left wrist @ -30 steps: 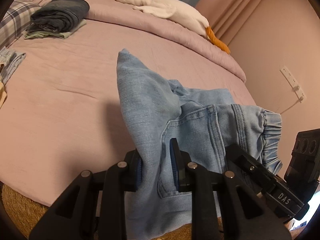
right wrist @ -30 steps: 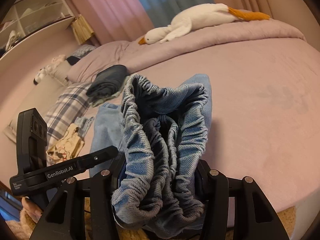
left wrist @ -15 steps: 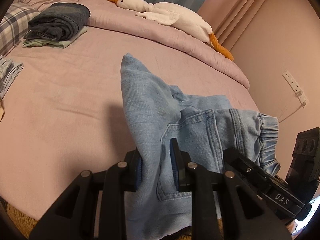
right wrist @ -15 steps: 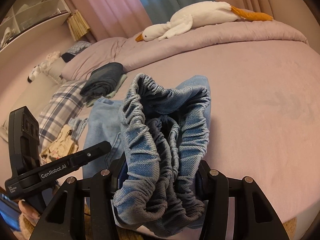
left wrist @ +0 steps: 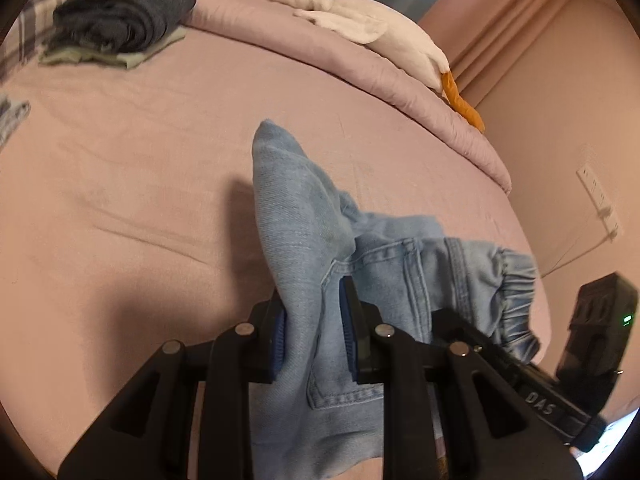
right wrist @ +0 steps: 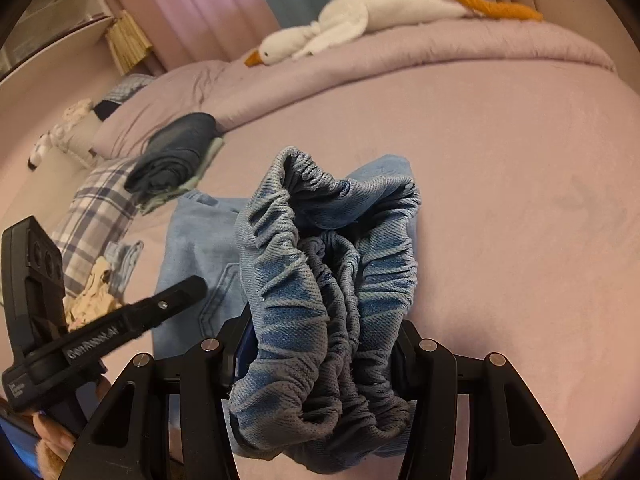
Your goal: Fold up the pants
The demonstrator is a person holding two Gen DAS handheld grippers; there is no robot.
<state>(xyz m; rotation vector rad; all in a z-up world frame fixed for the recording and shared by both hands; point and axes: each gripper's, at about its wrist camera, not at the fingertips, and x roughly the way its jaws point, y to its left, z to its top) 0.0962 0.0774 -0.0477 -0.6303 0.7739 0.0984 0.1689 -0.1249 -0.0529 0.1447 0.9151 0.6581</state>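
Observation:
Light blue denim pants [left wrist: 308, 216] with an elastic waistband hang between my two grippers over the pink bed [left wrist: 120, 184]. My left gripper [left wrist: 314, 340] is shut on the denim beside a back pocket, and a fold of cloth stands up in front of it. My right gripper [right wrist: 320, 352] is shut on the bunched elastic waistband [right wrist: 328, 264], which hides its fingertips. The right gripper's body shows at the right of the left wrist view [left wrist: 592, 344]. The left gripper shows at the left of the right wrist view [right wrist: 100, 332].
A white plush goose [left wrist: 360, 28] lies along the far quilt edge. A stack of folded dark clothes [left wrist: 120, 28] sits at the far left, also in the right wrist view [right wrist: 176, 156]. Plaid cloth [right wrist: 96, 224] and small garments lie at the left. A wall socket [left wrist: 600, 200] is at the right.
Both grippers have moved forward over the bed with the pants still held. The bed's front edge and the floor have dropped out of the left wrist view.

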